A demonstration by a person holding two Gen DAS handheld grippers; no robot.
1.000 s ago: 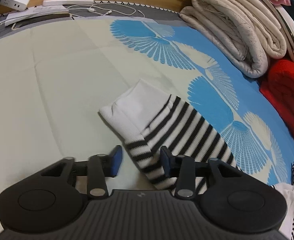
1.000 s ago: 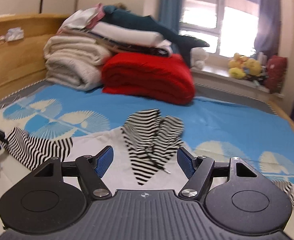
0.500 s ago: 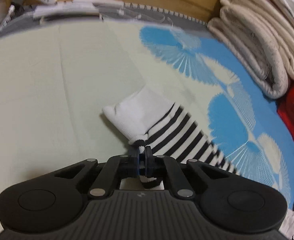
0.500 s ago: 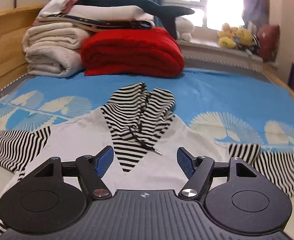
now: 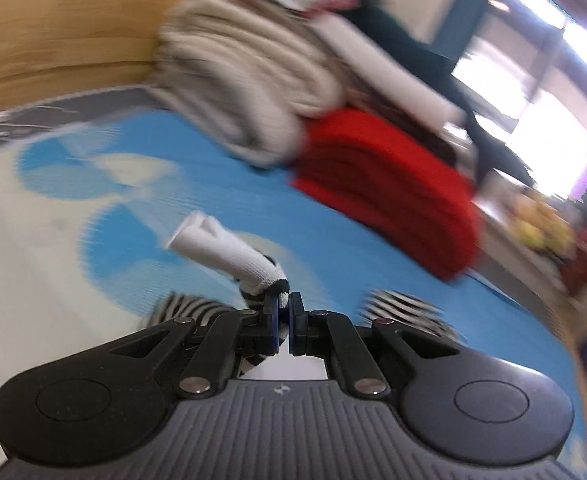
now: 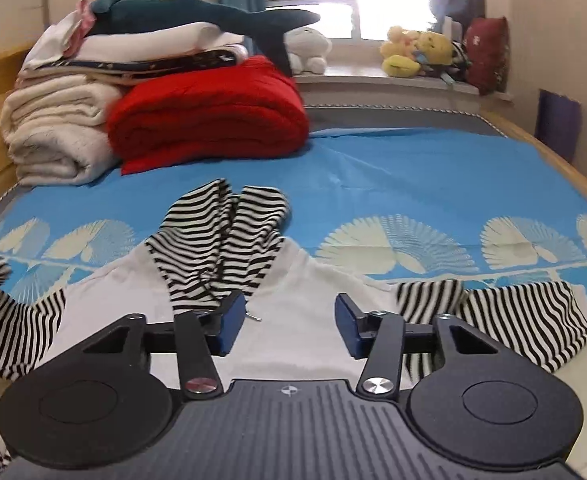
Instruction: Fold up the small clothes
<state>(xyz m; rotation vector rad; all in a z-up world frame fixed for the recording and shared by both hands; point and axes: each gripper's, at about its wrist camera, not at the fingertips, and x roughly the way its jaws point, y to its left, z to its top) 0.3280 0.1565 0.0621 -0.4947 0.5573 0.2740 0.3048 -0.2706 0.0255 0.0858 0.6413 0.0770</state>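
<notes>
The left black plastic two-finger gripper [image 5: 284, 312] has blue finger pads, silver pivot screws and a ribbed grey body bearing a small round emblem. The right black plastic two-finger gripper [image 6: 289, 322] looks identical.

A bed [image 6: 393, 168] covered with a blue sheet printed with pale fan shapes [image 6: 397, 240] is seen filling most of the view. At the far left a folded red blanket [image 6: 209, 120] is parked right beside a stack of cream blankets [image 6: 53, 132], with more folded linens piled on top, and a dark teal shark plush [image 6: 197, 16] is laid across the lot. A wooden headboard [image 5: 61, 32] is seen on the left. Yellow stuffed toys [image 6: 417, 52] and a white plush [image 6: 307, 46] are lined up on the far windowsill, and a dark red cushion [image 6: 487, 54] is propped at its right end.
</notes>
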